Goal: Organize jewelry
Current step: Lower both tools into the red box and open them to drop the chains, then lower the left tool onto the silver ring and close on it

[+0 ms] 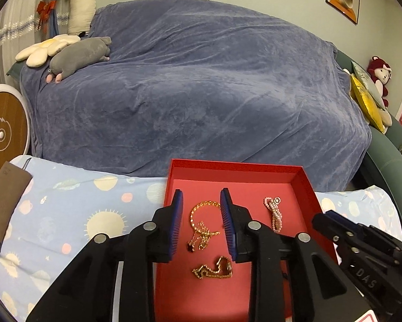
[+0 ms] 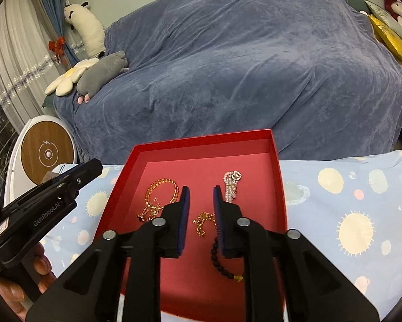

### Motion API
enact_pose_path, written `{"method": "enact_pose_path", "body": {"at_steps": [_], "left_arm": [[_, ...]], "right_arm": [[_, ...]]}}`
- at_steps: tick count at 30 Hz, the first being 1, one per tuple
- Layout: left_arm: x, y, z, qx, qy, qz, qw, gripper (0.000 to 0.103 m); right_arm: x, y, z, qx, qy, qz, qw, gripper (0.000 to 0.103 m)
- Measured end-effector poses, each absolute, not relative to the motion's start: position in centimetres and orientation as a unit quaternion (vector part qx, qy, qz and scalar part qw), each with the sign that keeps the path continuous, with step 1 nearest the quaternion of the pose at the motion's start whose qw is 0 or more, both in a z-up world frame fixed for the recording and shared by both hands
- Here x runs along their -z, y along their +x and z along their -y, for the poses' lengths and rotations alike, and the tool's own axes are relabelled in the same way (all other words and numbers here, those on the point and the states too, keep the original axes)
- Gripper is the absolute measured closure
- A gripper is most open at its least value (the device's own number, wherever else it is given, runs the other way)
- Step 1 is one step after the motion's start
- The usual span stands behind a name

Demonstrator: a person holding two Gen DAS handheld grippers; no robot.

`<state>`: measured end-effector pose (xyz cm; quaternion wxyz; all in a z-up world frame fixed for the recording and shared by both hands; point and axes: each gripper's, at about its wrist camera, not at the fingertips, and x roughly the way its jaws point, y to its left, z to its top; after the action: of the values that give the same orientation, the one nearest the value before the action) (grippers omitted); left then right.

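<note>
A red tray [image 1: 241, 167] [image 2: 201, 141] lies on the spotted blue cloth. In it lie a gold chain necklace [image 1: 201, 225] [image 2: 160, 196], a small gold chain [image 1: 214, 268] [image 2: 202, 221], a pink pearl bracelet [image 1: 274, 213] [image 2: 231, 185] and a dark bead bracelet [image 2: 222, 263]. My left gripper [image 1: 201, 201] is open and empty above the gold necklace. My right gripper [image 2: 201, 193] is open and empty above the tray's middle, over the small gold chain. The right gripper also shows at the right of the left wrist view [image 1: 324, 218].
A sofa under a blue-grey blanket [image 1: 195, 86] stands behind the table. Plush toys [image 1: 75, 59] lie at its left, cushions [image 1: 367, 96] at its right. A round wooden-faced device [image 1: 2, 134] stands at the left. A brown card [image 1: 5, 198] lies on the cloth.
</note>
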<state>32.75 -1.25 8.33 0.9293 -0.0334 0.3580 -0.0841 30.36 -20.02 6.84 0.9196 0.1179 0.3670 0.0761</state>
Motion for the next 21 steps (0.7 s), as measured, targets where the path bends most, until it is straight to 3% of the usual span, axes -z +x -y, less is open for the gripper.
{"method": "enact_pose_path", "body": {"at_steps": [3, 8, 11, 15, 21], "left_arm": [[-9.0, 30.2, -0.2, 0.083, -0.041, -0.359, 0.929, 0.059], [-9.6, 24.4, -1.8, 0.085, -0.038, -0.367, 0.926, 0.057], [-9.3, 20.2, -2.4, 0.084, -0.025, -0.366, 0.927, 0.049], [-8.0, 15.5, -3.0, 0.084, -0.031, -0.372, 0.924, 0.036], [-4.9, 10.7, -3.5, 0.076, -0.033, -0.393, 0.916, 0.036]], "right_arm": [[-8.2, 26.7, 20.7, -0.073, 0.101, -0.359, 0.925, 0.074], [-8.9, 19.7, 22.3, -0.082, 0.114, -0.367, 0.919, 0.065], [-8.4, 15.8, 22.8, -0.079, 0.118, -0.375, 0.916, 0.065], [-7.0, 11.3, 23.4, -0.069, 0.129, -0.385, 0.911, 0.056], [-3.5, 7.5, 23.1, -0.061, 0.136, -0.406, 0.902, 0.055]]}}
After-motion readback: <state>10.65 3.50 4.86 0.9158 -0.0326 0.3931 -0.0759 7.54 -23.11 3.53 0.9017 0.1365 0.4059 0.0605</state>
